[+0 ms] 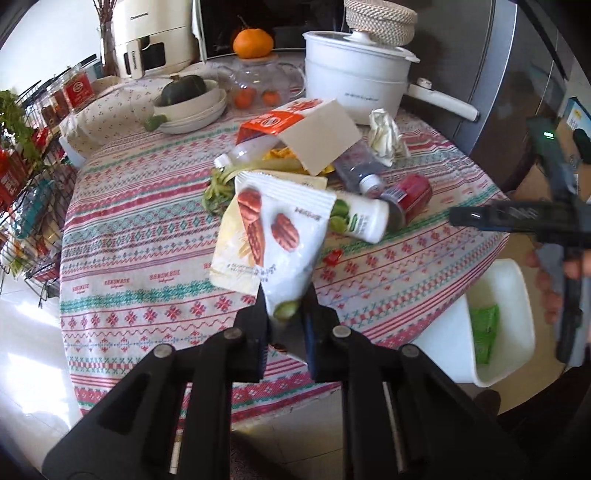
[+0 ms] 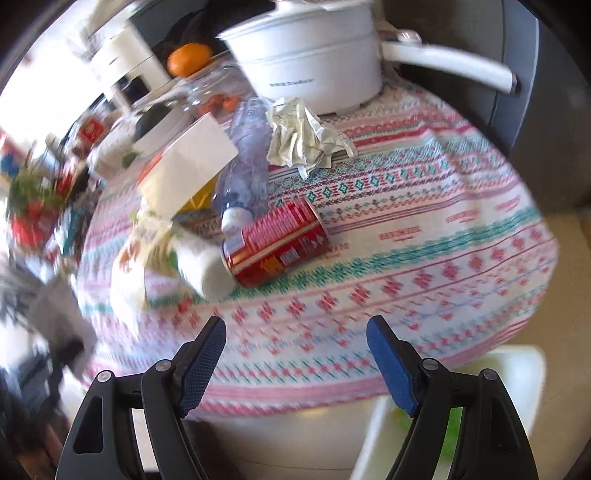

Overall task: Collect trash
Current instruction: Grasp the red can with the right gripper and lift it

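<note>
The left wrist view looks forward along its tool (image 1: 286, 317) from the near edge of the table (image 1: 147, 288), tilted down, close to the litter heap. The right wrist view sits low at the same edge, further toward 3 o'clock, facing across the table (image 2: 424, 236) toward 11 o'clock, and is motion-blurred at its left. Both views share the red can (image 1: 412, 194) (image 2: 275, 243), the crumpled paper (image 1: 386, 134) (image 2: 304, 138) and the white pot (image 1: 354, 88) (image 2: 310, 62) at 12 o'clock.

white pot (image 1: 354, 86), orange (image 1: 252, 43), green squash (image 1: 184, 89) in bowl, air fryer (image 1: 153, 35), patterned tablecloth (image 1: 147, 258)
</note>
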Demonstrator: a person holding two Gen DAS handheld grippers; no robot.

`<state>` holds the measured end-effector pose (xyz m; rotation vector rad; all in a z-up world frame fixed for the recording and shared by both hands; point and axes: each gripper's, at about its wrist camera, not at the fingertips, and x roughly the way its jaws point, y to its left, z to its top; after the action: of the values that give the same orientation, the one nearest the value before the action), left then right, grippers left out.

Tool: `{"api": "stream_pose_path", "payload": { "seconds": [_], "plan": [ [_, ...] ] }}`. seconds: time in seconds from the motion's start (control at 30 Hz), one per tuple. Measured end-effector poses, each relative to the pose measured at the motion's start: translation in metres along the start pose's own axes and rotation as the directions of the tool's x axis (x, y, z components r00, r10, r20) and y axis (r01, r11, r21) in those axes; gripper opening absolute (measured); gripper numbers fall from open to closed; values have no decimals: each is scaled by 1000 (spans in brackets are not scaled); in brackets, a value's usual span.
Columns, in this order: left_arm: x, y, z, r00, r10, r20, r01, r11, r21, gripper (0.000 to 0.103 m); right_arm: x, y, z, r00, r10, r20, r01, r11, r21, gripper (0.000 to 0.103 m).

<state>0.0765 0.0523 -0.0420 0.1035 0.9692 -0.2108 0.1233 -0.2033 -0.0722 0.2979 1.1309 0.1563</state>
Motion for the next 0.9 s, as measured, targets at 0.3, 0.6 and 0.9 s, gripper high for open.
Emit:
{"api": "stream_pose_path", "payload": {
  "seconds": [0.3, 0.6, 0.9],
  "plan": [
    [1, 12, 9, 999, -41, -4, 41, 996, -81, 17, 59, 5, 38, 998, 57, -29, -47, 963, 266, 80],
    [5, 16, 10, 998, -63, -25, 60, 991, -116, 17, 87, 2, 45, 990, 136, -47, -112, 932, 345, 65],
    [6, 1, 7, 997, -73, -30, 70, 994, -79, 17, 61, -11, 38, 996, 30, -90, -13, 983, 183, 63]
  ]
}}
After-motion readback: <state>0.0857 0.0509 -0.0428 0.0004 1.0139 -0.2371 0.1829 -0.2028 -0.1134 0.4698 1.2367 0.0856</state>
